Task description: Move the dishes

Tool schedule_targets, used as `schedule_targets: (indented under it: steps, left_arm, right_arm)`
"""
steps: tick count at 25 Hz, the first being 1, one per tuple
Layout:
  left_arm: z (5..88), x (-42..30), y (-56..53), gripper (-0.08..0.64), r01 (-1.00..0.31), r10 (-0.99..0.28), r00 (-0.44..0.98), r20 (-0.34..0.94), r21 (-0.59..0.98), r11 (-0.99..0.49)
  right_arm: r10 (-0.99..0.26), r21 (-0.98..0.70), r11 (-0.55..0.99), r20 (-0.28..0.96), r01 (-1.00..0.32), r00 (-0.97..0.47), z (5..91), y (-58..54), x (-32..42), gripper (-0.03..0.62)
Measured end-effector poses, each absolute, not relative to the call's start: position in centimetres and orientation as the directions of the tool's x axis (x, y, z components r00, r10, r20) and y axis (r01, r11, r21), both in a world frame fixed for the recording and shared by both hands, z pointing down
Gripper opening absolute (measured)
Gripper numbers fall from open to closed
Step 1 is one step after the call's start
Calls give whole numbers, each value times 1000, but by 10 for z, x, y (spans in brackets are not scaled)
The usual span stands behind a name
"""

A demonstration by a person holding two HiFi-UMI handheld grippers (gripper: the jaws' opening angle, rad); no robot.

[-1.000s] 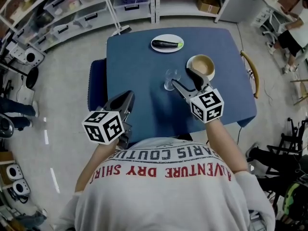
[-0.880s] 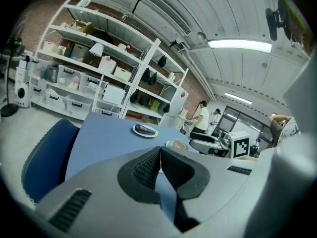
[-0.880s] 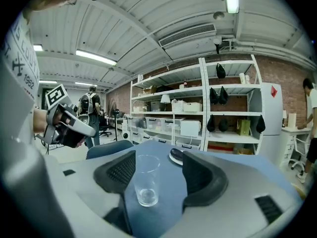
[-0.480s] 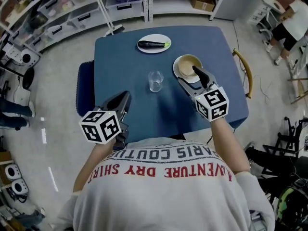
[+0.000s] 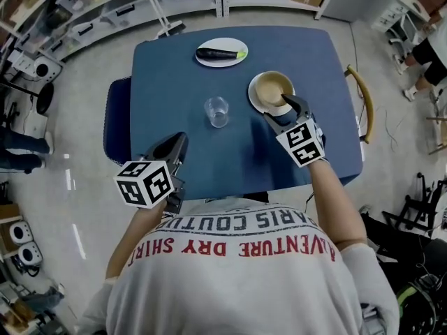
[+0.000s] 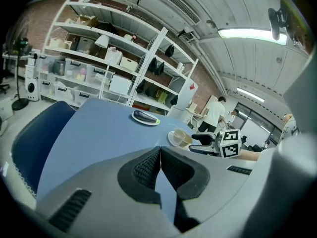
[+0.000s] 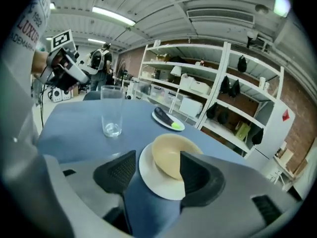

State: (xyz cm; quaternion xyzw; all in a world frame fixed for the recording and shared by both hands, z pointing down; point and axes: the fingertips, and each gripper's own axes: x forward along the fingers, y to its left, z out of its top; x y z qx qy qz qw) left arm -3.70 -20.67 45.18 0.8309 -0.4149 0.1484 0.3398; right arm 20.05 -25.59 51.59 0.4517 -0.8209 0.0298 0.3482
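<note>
A tan bowl sits on a white saucer at the right of the blue table. My right gripper is open, and the saucer's near rim and the bowl lie between its jaws. An empty clear glass stands mid-table. At the far edge a white plate carries a dark eggplant. My left gripper hovers shut and empty over the table's front left.
A blue chair stands at the table's left side and a wooden chair back at its right. Shelving with bins lines the far wall. People stand at the far right.
My right gripper has moved right and forward, from beside the glass to the bowl and saucer. The left gripper has stayed where it was.
</note>
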Motion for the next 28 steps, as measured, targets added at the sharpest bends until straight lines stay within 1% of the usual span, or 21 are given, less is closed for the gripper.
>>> schedule_targets:
  steps: [4,7,8,10,12,13,19,28]
  left_arm:
    - [460,-37,-201,28,-803,-588,594,549,442,-399]
    - [460,-38,-199,28,-807,-592,589,550,441,-393]
    - [460,-39,-198,28,-808,-594,587,550,442,-390]
    - [461,-42,-196,28,-812,-599,582,551,443,-381]
    - [462,-45,-196,28,-814,-604,577,550,445,-373]
    - [462,-46,-196,28,-815,-607,575,548,446,-370]
    - [462,-54,-196,28,-814,-614,575,541,456,-361]
    - [459,-63,-195,28,-796,-609,599,520,471,-380]
  right_arm:
    - [-665,307,655,668,-690,-335,539,-257,195,273]
    - [-657,329,669,682,-667,-323,546,-260,192,210]
    - [-655,329,670,684,-665,-321,547,-261,191,207]
    - [-658,333,666,684,-667,-315,548,-262,191,172]
    - [-664,347,661,684,-665,-302,548,-263,192,101]
    - [-666,355,659,684,-663,-296,548,-264,193,77]
    - [-672,371,650,688,-663,-274,545,-267,192,44]
    - [-692,409,633,679,-657,-244,537,-263,188,34]
